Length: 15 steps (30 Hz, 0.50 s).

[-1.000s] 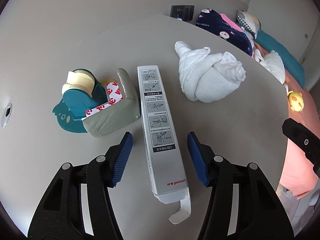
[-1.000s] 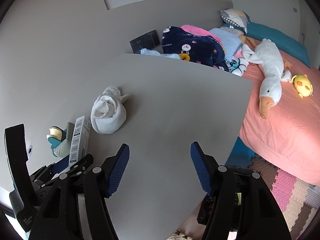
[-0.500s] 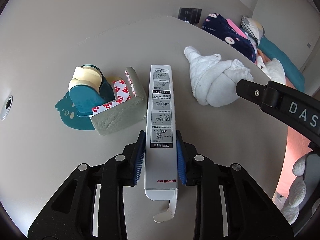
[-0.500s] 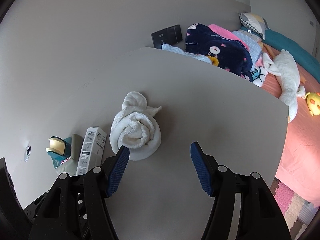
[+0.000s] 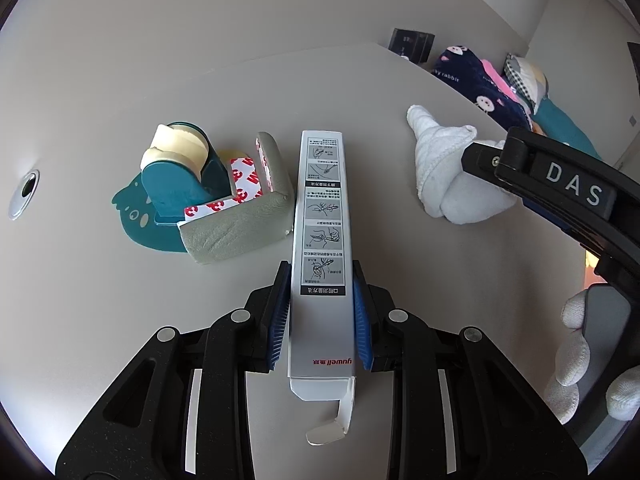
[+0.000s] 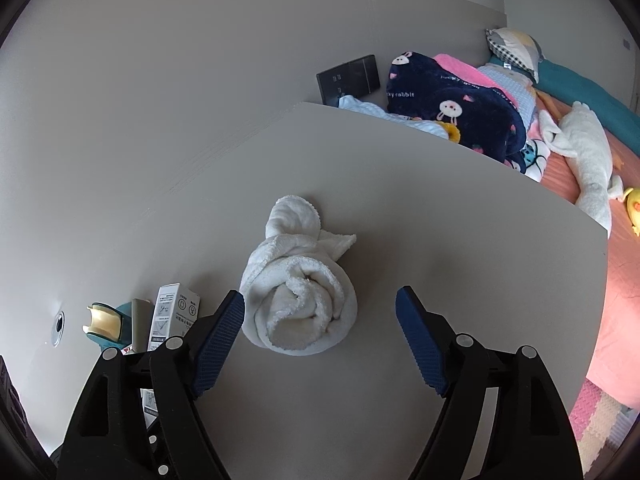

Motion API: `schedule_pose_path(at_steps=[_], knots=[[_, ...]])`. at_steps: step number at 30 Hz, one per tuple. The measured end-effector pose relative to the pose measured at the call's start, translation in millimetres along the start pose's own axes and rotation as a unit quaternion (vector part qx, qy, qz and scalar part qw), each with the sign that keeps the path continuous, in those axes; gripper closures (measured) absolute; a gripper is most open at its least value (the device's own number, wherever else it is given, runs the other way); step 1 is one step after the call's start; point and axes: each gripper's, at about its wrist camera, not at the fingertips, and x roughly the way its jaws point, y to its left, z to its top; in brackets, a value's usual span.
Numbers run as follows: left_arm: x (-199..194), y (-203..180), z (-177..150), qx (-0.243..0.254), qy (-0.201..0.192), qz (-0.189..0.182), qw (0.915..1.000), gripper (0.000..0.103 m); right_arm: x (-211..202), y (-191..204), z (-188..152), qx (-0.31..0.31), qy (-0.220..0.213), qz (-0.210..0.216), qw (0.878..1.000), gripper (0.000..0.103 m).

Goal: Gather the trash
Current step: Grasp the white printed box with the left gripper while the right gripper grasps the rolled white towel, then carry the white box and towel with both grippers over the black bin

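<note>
We have the left claw (image 5: 321,316) clamped on the long silver box (image 5: 322,256) — blue pads pressed against both its sides near its open-flapped end, the rest stretching ahead over the grey surface (image 5: 400,280). Just left of the box sits a teal tape dispenser (image 5: 180,176). Our right claw (image 6: 320,340) stands wide apart — the rolled white towel (image 6: 300,300) lies just ahead, between its fingers.
</note>
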Motion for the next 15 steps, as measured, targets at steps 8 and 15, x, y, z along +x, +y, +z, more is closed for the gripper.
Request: schedule_pose_path(at_steps=[8,15], knots=[[-1,3,2,-0.004,0.004,-0.01,0.9999,0.075,0,-9,-1,0.041,0.024,0.033,0.998,0.068],[-1,-1,2,0.005,0.005,-0.013,0.9999,0.075,-33,-16,-7,0.014,-0.013,0.005,1.0,0.071]])
